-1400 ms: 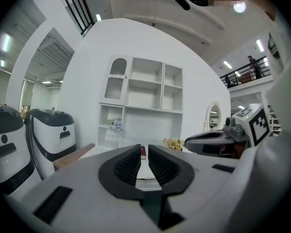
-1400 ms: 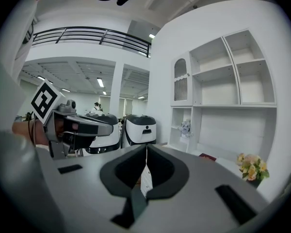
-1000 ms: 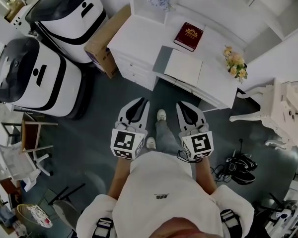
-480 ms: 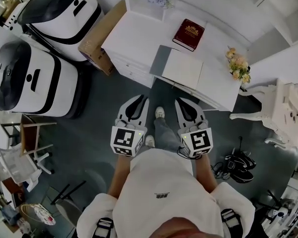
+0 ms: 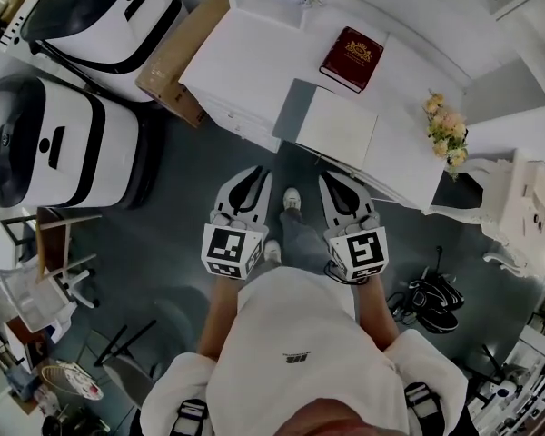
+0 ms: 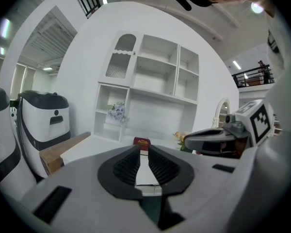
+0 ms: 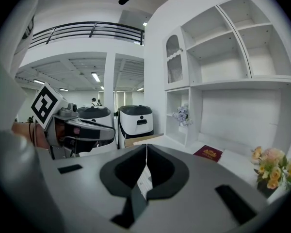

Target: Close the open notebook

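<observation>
Stage of the task: approach, with closing not yet begun. The white desk (image 5: 245, 71) filled the upper middle of the head view, flanked at the left by two white-and-black machines (image 5: 45, 134) and a cardboard box (image 5: 177, 57). The notebook (image 5: 338, 127) lay open and flat at the desk's near edge, a grey leaf spread to the left and a pale page to the right, nothing resting on it. The left tool (image 5: 252, 182) and the right tool (image 5: 332, 182) hung side by side over the floor, short of the desk and apart from the notebook. The left tool's jaws stood a narrow slit apart and the right tool's tips met; neither held anything. A closed red book (image 5: 352, 59) and a small bunch of flowers (image 5: 447, 127) sat farther back. All of the task remained: reaching the notebook, lifting one side, and folding it over.
</observation>
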`<state>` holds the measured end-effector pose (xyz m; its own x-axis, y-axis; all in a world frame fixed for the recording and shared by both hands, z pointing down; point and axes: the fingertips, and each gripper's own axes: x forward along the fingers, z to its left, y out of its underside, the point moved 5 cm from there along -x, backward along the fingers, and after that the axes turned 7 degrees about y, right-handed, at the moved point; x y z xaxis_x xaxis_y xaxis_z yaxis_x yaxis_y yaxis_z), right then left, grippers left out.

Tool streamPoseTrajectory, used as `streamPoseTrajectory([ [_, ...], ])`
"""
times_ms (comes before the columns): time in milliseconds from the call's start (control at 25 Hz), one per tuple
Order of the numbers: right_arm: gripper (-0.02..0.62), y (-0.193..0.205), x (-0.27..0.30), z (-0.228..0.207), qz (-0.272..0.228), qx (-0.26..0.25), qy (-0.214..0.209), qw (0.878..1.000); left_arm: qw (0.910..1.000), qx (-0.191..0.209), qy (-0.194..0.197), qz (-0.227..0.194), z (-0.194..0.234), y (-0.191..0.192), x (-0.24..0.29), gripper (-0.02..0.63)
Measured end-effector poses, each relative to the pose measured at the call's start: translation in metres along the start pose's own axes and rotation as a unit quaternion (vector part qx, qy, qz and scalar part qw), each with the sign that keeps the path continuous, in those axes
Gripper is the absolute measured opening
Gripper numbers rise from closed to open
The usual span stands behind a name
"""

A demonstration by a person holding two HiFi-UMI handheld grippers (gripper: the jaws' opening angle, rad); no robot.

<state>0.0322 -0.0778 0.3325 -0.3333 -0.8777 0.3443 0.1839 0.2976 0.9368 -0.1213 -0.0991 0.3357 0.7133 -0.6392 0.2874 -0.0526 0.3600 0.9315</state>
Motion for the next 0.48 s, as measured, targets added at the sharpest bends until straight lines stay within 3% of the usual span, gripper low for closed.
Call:
streamPoseTrajectory([
  [480,-0.003,0.027,0.065,-0.019,0.036,0.0,-0.034,0.999,0.9992,-0.03,-0.006,0.027,0.04,0.025,0.054,0.0],
])
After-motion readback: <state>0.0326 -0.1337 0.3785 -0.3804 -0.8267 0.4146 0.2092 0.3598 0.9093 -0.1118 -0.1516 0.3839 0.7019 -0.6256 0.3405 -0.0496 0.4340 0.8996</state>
